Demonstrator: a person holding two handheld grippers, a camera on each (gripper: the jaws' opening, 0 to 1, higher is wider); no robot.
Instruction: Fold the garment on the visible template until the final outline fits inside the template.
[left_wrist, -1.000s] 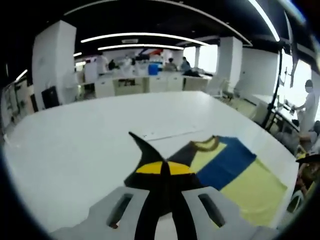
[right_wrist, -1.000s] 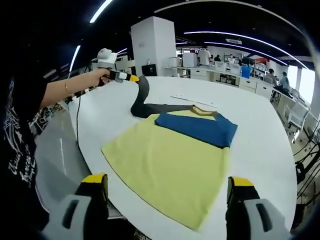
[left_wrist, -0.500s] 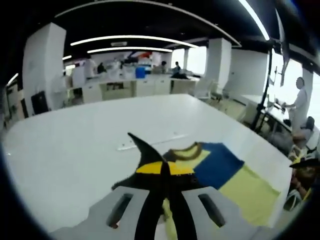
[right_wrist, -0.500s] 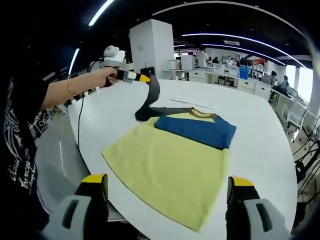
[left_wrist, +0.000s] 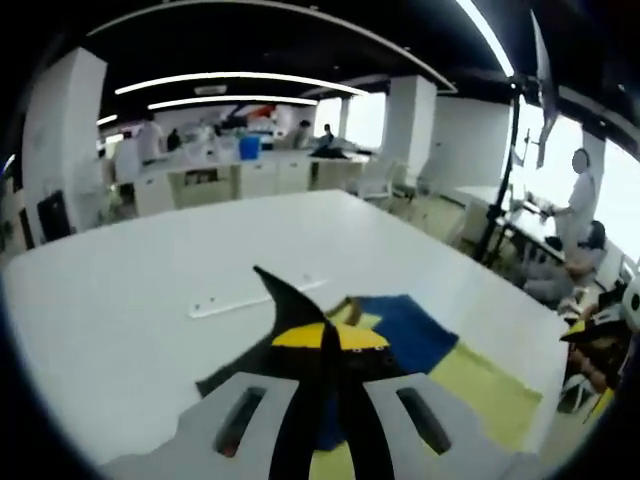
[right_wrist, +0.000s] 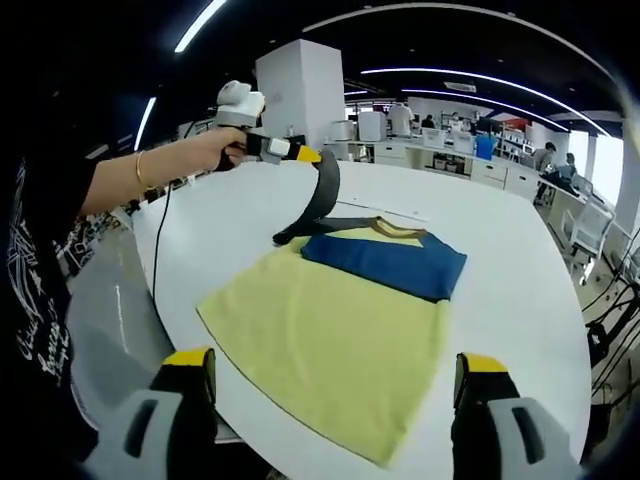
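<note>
Since one second ago, the left gripper (right_wrist: 305, 153) carries the dark sleeve (right_wrist: 318, 200) higher and further in over the shirt (right_wrist: 330, 330); before, the sleeve hung lower, near the table edge.

One shirt lies on one white round table (right_wrist: 520, 290). It is yellow with one blue part (right_wrist: 385, 262) folded across its upper half, and its collar (right_wrist: 398, 229) points to the far side. One thin white strip (left_wrist: 250, 297) lies on the table beyond the collar.

Two grippers are there. In the left gripper view, the left gripper's fingers (left_wrist: 300, 335) are pressed together on the dark sleeve, whose tip stands up above the yellow pads. The sleeve hangs from the gripper down to the shirt's shoulder. The right gripper (right_wrist: 330, 375) hovers at the near edge of the table with fingers wide apart, holding and touching nothing.
</note>
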